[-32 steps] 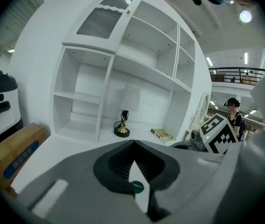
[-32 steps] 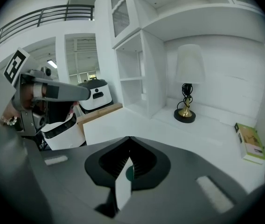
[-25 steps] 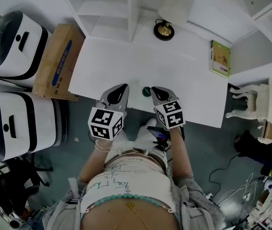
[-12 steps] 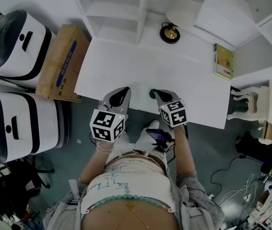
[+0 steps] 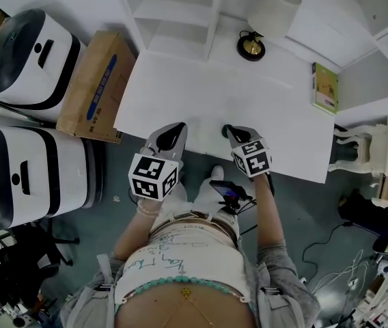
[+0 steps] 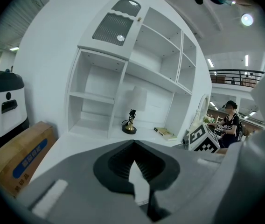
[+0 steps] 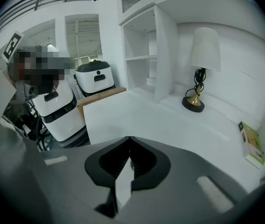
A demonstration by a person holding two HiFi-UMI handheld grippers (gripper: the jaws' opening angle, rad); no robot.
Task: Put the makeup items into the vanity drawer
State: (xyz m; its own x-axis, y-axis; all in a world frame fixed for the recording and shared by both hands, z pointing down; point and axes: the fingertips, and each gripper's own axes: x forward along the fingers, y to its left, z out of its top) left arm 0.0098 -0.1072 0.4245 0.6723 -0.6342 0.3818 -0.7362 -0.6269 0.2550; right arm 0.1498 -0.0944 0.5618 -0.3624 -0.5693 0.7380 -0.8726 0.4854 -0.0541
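The white vanity top [image 5: 201, 101] lies ahead of me, and no open drawer shows in any view. A small dark round thing [image 5: 226, 128] sits near its front edge, mostly hidden by the tip of my right gripper [image 5: 230, 131]; I cannot tell what it is. My left gripper [image 5: 177, 127] hangs over the front edge, a hand's width to the left. Both grippers have their jaws closed at the tips with nothing between them, as seen on the left gripper [image 6: 133, 143] and the right gripper [image 7: 129, 139]. The right gripper's marker cube [image 6: 203, 139] shows in the left gripper view.
A lamp [image 5: 252, 45] and a green book [image 5: 325, 87] stand at the back of the top, under open white shelves [image 5: 180, 9]. A cardboard box [image 5: 91, 84] and two white appliances [image 5: 23, 57] stand on the floor to the left. A white chair [image 5: 365, 145] is at the right.
The head view has shifted, so the table sits further right in the picture. The right gripper's tip has closed the small gap to the dark round thing and now covers it.
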